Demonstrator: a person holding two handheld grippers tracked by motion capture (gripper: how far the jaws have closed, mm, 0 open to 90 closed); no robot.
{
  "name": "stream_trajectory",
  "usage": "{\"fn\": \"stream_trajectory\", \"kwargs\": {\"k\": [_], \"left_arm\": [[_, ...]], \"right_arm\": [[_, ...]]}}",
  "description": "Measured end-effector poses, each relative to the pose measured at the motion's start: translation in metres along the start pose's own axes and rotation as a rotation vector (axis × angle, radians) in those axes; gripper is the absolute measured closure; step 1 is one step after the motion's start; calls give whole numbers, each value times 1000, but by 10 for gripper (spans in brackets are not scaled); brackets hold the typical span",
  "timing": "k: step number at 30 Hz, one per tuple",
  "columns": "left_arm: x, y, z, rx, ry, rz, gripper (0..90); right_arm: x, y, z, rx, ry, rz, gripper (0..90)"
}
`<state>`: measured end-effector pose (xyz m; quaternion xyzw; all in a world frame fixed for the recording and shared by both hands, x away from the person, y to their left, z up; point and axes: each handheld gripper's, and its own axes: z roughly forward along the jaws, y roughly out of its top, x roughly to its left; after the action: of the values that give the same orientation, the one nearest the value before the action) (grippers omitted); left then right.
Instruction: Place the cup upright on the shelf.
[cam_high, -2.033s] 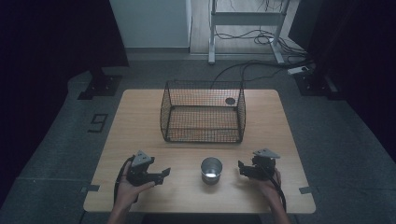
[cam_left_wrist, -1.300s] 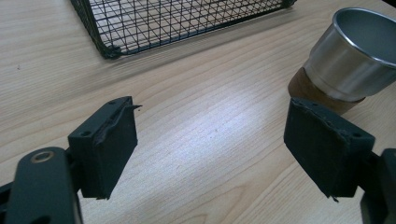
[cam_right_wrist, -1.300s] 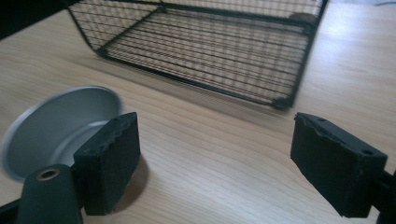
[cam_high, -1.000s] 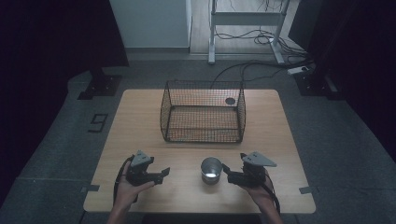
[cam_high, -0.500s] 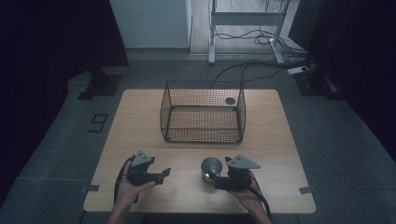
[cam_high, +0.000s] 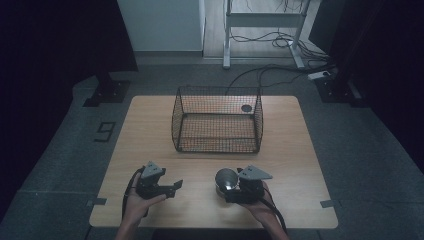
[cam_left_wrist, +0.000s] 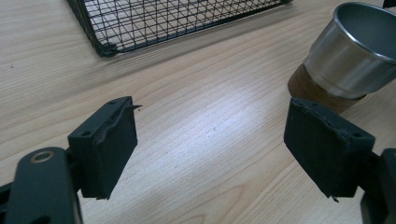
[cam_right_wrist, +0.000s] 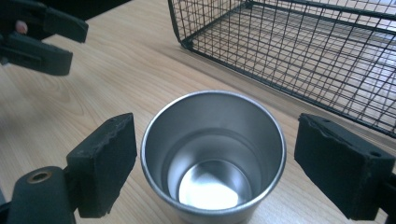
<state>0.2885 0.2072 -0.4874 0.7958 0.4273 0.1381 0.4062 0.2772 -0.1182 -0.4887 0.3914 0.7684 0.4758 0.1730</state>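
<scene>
A steel cup (cam_high: 226, 180) with a brown base stands upright and empty near the table's front edge. My right gripper (cam_high: 231, 192) is open around it: in the right gripper view the cup (cam_right_wrist: 213, 154) sits between the two pads (cam_right_wrist: 102, 163), with a gap on each side. My left gripper (cam_high: 172, 187) rests open at the front left, with bare wood between its pads (cam_left_wrist: 105, 144). From there the cup (cam_left_wrist: 355, 56) shows off to the right, beyond the jaws.
A black wire basket (cam_high: 217, 120) stands open-topped at the middle of the wooden table (cam_high: 150, 130), behind both grippers; it looks empty. A small dark round spot (cam_high: 246, 108) lies on the table behind the basket's right corner.
My right gripper has moved left from the table's front right and now has its open jaws around the cup. The left gripper and the cup have stayed where they were.
</scene>
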Motion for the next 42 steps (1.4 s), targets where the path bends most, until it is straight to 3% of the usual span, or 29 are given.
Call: {"fn": "stream_trajectory", "kwargs": {"k": [12,20,25,31,42], "left_arm": [[2,0,-2,-4,3,-5,175],[3,0,-4,-9,3,-7,175],[2,0,-3,-8,1,-5,176],[3,1,-5,-16,3,-8,176],[4,2,-10,-29,7,-12,176]], "right_arm": [[2,0,19,27,-13,-18,54],[8,-8,32,59,-38,-71,39],[8,-15,40,84,-61,-82,116],[8,-16,40,79,-78,-97,135],[5,-14,38,72,-40,-83,139]]}}
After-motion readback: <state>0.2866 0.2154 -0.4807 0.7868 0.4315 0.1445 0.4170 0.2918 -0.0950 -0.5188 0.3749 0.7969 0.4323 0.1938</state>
